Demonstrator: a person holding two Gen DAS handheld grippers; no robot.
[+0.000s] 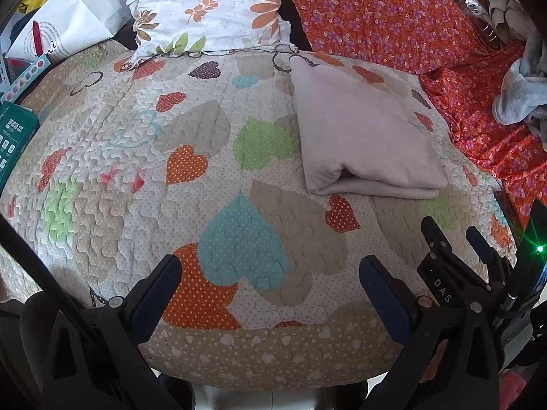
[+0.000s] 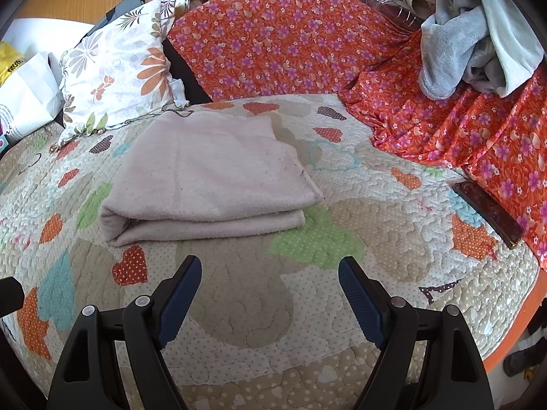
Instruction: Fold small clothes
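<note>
A pale pink cloth (image 1: 362, 136) lies folded in a flat rectangle on the heart-patterned quilt (image 1: 205, 177); it also shows in the right wrist view (image 2: 212, 177), its folded edge toward me. My left gripper (image 1: 270, 270) is open and empty, low over the quilt's front, with the cloth ahead to the right. My right gripper (image 2: 270, 273) is open and empty, just short of the cloth's near edge. The right gripper also shows in the left wrist view (image 1: 454, 235).
A floral pillow (image 2: 119, 71) leans at the back. An orange flowered cloth (image 2: 307, 41) covers the back and right. Grey-blue fleece clothes (image 2: 478, 34) pile at the far right. A dark phone (image 2: 489, 212) lies by the quilt's right edge. A white bag (image 1: 68, 17) and green box (image 1: 13, 136) sit at left.
</note>
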